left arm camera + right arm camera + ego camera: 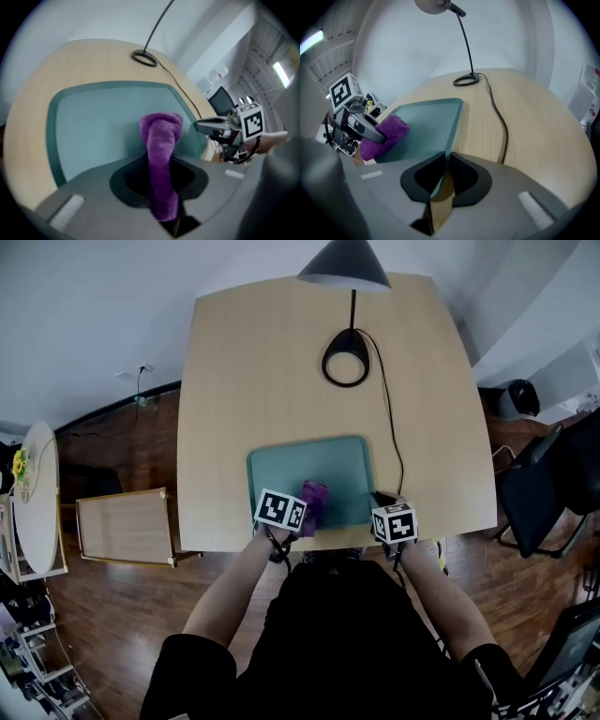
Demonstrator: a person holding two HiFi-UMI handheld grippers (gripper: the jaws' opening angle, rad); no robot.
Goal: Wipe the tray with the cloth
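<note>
A teal tray (323, 465) lies at the near edge of the wooden table (281, 362). On its near part rests a purple cloth (314, 501). My left gripper (292, 519) is shut on that cloth (161, 150), which sticks out forward from between the jaws over the tray (93, 126). My right gripper (386, 512) is at the tray's near right corner, with its jaws shut on the tray's rim (452, 126). From the right gripper view, the left gripper (370, 131) and the cloth (389, 131) sit at the tray's left side.
A black desk lamp (345, 263) stands behind the tray, its ring base (466, 80) on the table. Its cable (499, 122) runs along the right side toward the near edge. A low wooden stand (127, 526) is on the floor at left, a dark chair (544, 484) at right.
</note>
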